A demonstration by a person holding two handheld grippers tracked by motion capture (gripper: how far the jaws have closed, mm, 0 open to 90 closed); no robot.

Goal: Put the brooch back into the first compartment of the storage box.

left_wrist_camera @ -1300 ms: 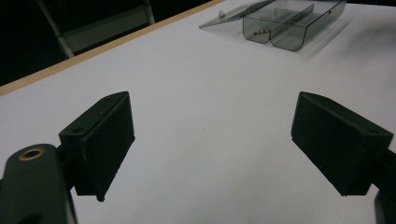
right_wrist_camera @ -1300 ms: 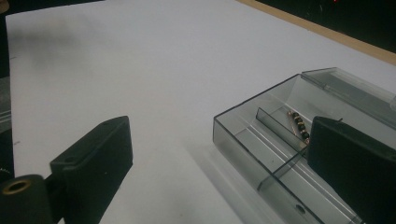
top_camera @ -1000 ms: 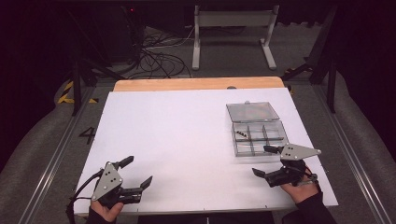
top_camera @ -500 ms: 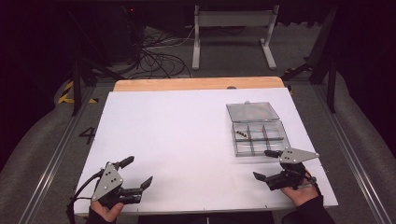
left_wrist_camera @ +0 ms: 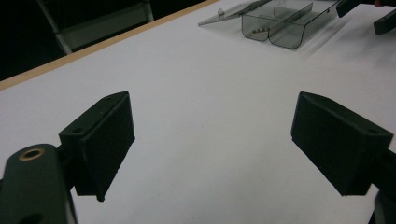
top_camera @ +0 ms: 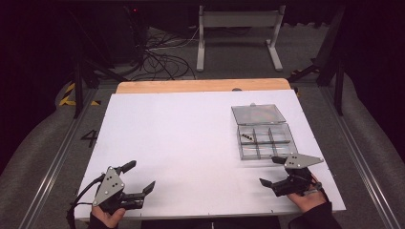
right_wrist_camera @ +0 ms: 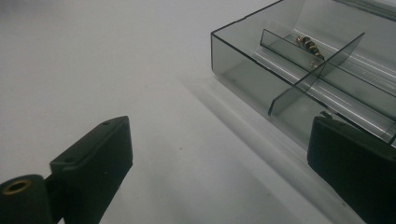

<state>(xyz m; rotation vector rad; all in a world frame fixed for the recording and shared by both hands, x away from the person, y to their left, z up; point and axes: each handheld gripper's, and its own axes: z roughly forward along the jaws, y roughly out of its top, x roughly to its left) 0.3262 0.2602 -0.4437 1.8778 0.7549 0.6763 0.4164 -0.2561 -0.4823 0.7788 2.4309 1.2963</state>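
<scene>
A clear plastic compartment box (top_camera: 265, 141) lies on the white table (top_camera: 181, 138) at the right, its lid (top_camera: 258, 114) folded open behind it. Several small dark pieces (top_camera: 247, 137) sit in one far-left compartment. My right gripper (top_camera: 270, 171) hovers open just in front of the box's near edge, with nothing between its jaws. In the right gripper view the box (right_wrist_camera: 299, 79) stands right ahead of the gripper (right_wrist_camera: 219, 158), and the pieces (right_wrist_camera: 308, 44) lie behind a divider. My left gripper (top_camera: 141, 175) is open and holds nothing at the table's near left corner.
A bare wooden strip (top_camera: 200, 86) runs along the table's far edge. Beyond it are cables (top_camera: 162, 47) on the floor and a white stand (top_camera: 239, 28). The left gripper view shows the box (left_wrist_camera: 285, 25) far off and the other gripper's jaws at the top right.
My right gripper has drawn slightly back toward the table's near edge. The left gripper and the box have not moved.
</scene>
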